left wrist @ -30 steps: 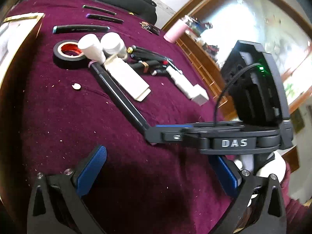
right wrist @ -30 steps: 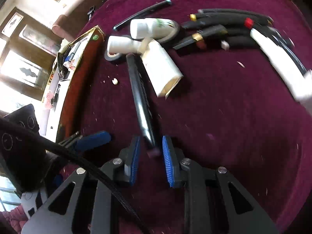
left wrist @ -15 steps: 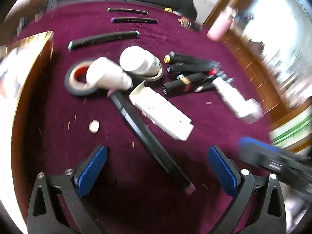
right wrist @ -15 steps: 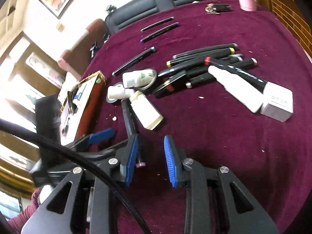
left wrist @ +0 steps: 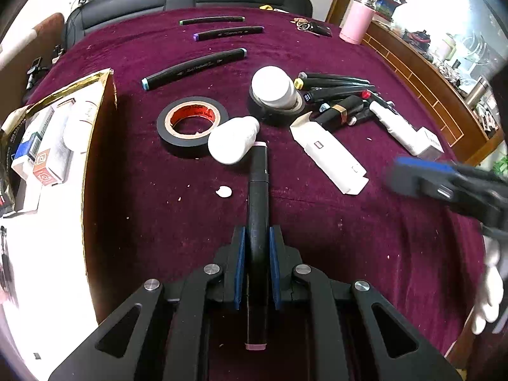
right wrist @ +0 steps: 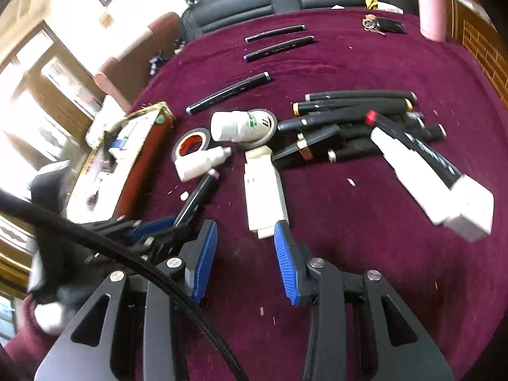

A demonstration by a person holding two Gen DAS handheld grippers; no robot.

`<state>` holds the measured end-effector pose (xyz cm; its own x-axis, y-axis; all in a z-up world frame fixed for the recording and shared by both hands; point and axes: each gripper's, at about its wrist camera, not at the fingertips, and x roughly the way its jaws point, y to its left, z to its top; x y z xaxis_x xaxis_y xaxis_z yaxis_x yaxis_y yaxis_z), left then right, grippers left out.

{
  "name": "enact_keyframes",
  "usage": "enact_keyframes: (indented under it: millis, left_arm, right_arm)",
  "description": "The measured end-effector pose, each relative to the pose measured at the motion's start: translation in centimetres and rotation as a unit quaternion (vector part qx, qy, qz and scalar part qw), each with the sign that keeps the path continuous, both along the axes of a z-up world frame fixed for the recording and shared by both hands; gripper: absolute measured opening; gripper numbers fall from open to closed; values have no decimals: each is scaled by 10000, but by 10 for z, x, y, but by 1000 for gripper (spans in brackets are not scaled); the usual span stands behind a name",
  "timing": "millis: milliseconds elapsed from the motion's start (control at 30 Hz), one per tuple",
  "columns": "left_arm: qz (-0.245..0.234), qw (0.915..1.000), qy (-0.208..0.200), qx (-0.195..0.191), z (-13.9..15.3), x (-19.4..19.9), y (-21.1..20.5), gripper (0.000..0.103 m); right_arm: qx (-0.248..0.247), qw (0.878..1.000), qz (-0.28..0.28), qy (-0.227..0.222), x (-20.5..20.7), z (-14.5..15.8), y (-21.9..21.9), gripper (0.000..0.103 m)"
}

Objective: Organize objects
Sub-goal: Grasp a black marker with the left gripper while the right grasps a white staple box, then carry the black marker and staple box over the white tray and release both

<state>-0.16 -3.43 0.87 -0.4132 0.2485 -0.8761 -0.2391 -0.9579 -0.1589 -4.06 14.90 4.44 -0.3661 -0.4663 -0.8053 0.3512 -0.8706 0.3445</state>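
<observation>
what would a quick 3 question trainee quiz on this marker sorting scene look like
1. True or false: the left tool is shut on the pink-capped marker.
2. Which does the small white bottle lean on? A) black tape roll B) pink flask C) keys
3. Fill in: the right tool is ____, with nothing between its pads.

Key: 1 true. 2 A, the black tape roll. 3 open; its jaws have just been opening.
</observation>
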Motion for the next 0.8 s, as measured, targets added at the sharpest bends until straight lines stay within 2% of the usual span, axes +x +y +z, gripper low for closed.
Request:
enact_keyframes:
  millis: [100,200,233,267,367,400,433,467,633,800]
  left_arm:
    - [-45,9998,106,-153,-1,-2,5,12]
    - [-160,9992,236,-285,-1,-1,14,24]
    - [-158,9992,273,-261,-1,0,16,28]
    - [-132,9990,340,-271,-2,0,17,28]
    - [-108,9981,507,-326,-3,3,19,25]
    - [-92,9985,497,-229,-3,4,15,11]
    - [-133,9991,412,33,-2,5,10,11]
    - [-127,9989,357,279,-2,7,3,11]
    - [-50,9957,536,757,18,28,-19,11]
    - [133,9901,799,1147,53,51,-57,12]
  right_arm:
    - [656,9976,-3,203,-15,-10,-27,35]
    - [1141,9933,28,206,-27,-22,-48,36]
    - [1277,9912,8,359,-30,-22,-53,38]
    - [1409,9892,-11,413,-32,-23,-55,38]
    - [1671,9857,-44,192,-39,-36,-59,37]
    - [1679,9855,-58,254,-37,-36,-58,35]
    - [1739,9844,-65,271,-34,-36,-57,29]
    - [1712,9848,-95,281,-32,-35,-56,28]
    - [968,9945,-281,291,-18,-14,-30,28]
    - [378,9986,-63,370,4,23,-31,29]
